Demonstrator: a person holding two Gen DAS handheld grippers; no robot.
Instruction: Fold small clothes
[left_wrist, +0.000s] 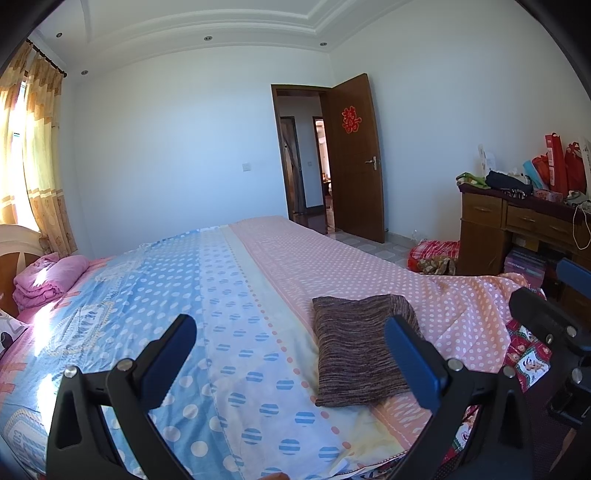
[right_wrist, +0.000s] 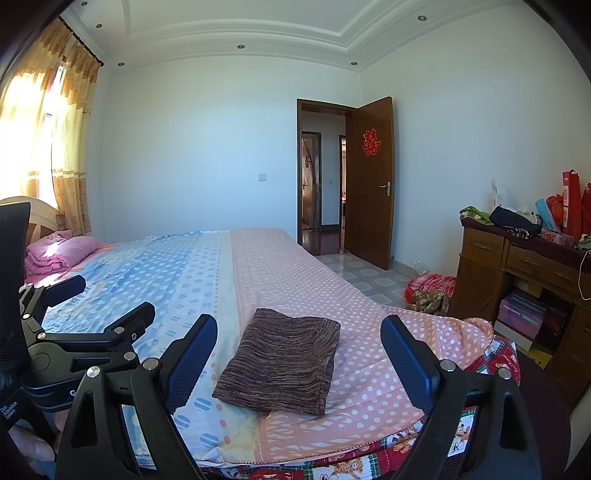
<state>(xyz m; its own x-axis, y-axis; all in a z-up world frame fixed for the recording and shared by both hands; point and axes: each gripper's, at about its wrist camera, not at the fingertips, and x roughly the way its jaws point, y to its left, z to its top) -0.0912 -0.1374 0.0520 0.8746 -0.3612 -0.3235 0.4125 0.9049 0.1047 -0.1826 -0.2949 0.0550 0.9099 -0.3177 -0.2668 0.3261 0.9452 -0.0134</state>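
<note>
Far left, by the headboard: pink bedding (right_wrist: 61, 254), bundled, well apart from the work. Left gripper (left_wrist: 291, 354) held above the bed (left_wrist: 229, 280), jaws wide apart, nothing between them. Just right of centre on the spotted cover: brown knit (right_wrist: 280, 365), already folded into a flat rectangle, edges squared. Right gripper (right_wrist: 299, 358) likewise spread and empty, above the near edge. Fold apparently done; no other loose garment on the bed.
</note>
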